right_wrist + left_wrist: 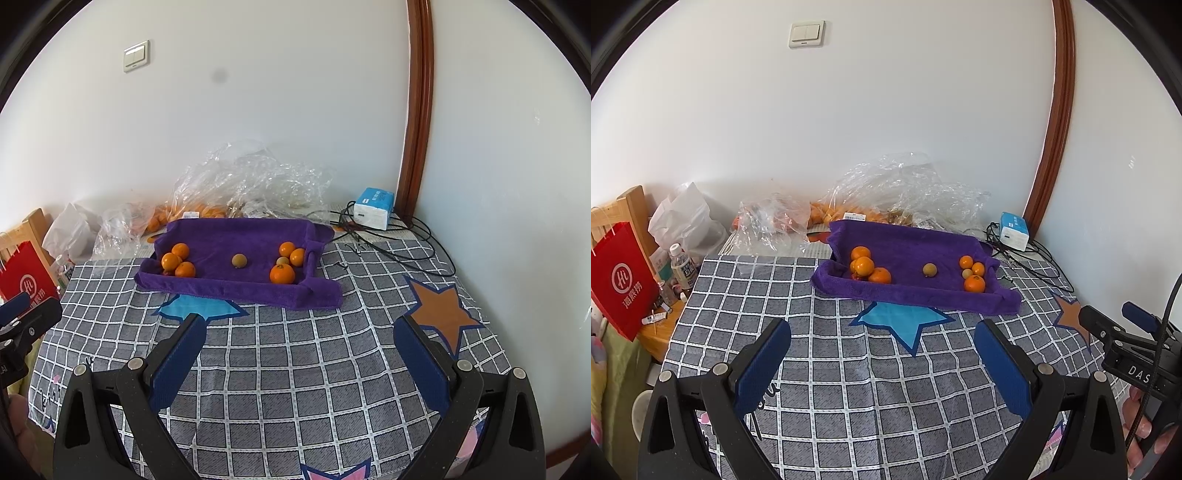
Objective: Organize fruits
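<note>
Both wrist views look forward and slightly down over the checked counter [849, 387] toward the purple tray [908, 291] [236, 288] near the wall. The left view sits left of the tray's middle, the right view further right; both share it.

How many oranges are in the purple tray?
6 oranges: three bunched at the left end, three at the right end. More may hide behind them. The two small brownish fruits aren't oranges.
</note>
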Action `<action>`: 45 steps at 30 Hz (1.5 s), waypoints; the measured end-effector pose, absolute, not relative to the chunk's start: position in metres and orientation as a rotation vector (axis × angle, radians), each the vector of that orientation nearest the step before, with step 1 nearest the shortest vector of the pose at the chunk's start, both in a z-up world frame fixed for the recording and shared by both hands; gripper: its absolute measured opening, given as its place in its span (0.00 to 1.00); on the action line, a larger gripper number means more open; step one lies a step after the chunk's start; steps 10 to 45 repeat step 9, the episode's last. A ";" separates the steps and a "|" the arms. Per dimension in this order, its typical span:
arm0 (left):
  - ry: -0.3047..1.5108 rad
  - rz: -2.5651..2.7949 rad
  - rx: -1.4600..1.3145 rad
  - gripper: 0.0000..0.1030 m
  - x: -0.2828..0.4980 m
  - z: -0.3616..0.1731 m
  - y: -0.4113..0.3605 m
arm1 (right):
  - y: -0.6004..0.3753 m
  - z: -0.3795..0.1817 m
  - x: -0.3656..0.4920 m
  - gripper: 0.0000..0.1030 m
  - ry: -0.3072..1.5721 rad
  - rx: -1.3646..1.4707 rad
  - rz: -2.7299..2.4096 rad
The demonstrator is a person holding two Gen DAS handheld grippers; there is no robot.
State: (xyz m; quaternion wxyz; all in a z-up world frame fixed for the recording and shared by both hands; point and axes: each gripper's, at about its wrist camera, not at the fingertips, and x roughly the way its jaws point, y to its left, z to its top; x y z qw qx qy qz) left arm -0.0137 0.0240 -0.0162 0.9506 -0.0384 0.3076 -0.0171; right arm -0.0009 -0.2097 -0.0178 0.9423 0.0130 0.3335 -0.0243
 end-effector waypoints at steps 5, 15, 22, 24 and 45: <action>0.626 -0.034 -0.081 0.98 -0.014 -0.016 0.023 | -0.209 -0.017 -0.002 0.97 0.679 0.026 -0.049; 0.624 -0.031 -0.070 0.98 -0.014 -0.016 0.022 | -0.208 -0.017 -0.002 0.97 0.680 0.027 -0.048; 0.624 -0.031 -0.070 0.98 -0.014 -0.016 0.022 | -0.208 -0.017 -0.002 0.97 0.680 0.027 -0.048; 0.624 -0.031 -0.070 0.98 -0.014 -0.016 0.022 | -0.208 -0.017 -0.002 0.97 0.680 0.027 -0.048; 0.624 -0.031 -0.070 0.98 -0.014 -0.016 0.022 | -0.208 -0.017 -0.002 0.97 0.680 0.027 -0.048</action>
